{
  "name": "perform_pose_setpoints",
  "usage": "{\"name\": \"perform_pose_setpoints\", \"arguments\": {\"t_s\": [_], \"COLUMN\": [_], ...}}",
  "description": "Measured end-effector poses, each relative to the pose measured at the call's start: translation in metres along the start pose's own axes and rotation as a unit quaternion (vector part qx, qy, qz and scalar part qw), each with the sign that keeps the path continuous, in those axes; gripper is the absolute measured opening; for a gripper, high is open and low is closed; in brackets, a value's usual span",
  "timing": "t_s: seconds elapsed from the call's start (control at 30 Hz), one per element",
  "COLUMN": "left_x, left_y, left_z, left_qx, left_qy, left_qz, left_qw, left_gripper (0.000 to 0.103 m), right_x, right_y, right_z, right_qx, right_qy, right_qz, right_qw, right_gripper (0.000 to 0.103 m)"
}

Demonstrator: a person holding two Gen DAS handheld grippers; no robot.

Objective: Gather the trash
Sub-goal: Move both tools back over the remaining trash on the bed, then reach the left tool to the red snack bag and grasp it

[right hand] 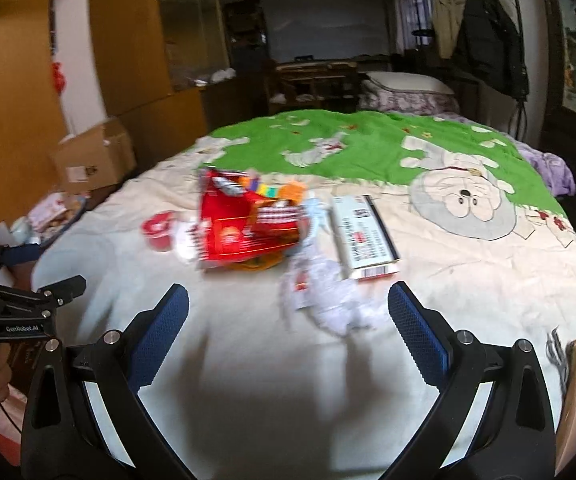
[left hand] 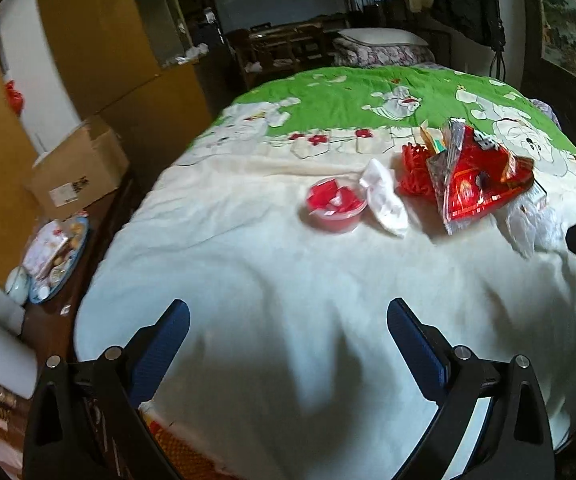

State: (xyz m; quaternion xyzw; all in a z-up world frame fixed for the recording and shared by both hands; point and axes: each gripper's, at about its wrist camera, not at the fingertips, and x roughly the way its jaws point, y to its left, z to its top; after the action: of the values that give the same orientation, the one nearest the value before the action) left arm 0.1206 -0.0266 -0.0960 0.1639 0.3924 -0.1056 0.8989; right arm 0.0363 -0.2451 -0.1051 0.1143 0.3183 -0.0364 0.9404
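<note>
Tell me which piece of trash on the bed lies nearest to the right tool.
The crumpled clear plastic wrapper, just ahead of the right tool. The red snack bag, the red cup and the white box all lie farther back.

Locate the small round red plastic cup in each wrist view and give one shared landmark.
Left wrist: small round red plastic cup sits centre frame on the cream blanket.
Right wrist: it sits left of centre.
Shared landmark: the large red foil snack bag lies to its right in both.
</note>
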Motion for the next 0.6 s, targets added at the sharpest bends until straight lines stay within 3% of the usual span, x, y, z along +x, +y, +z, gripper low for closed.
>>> {"name": "perform_pose_setpoints", "arguments": {"t_s": [0.17,0.33,0.6], "left_x": [0.031,0.049,0.043], "left_y": [-0.008,-0.010,-0.055], "left_z": [0.025,0.048,0.085], "left_qx": [-0.007,-0.024,0.020], "left_qy": [0.017,0.024,-0.030], "left_qz": [-0.019,-0.068,-0.138], "left_qw": [0.9996,0.9971,0.9898], "left_gripper": [0.097,0.097,0.097], "right_x": [0.030,0.049,0.039], "right_y": [-0.018,-0.033,-0.056], "right_z": [-0.001,-0.013,-0.013], "right_qx": [0.021,0.050,0.113], "right_qy": [0.027,0.059,0.012], "right_qz": [-0.020,-0.035,-0.003], "right_qw": [0.999,0.996,0.994], "right_gripper": [0.096,0.096,0.096]}}
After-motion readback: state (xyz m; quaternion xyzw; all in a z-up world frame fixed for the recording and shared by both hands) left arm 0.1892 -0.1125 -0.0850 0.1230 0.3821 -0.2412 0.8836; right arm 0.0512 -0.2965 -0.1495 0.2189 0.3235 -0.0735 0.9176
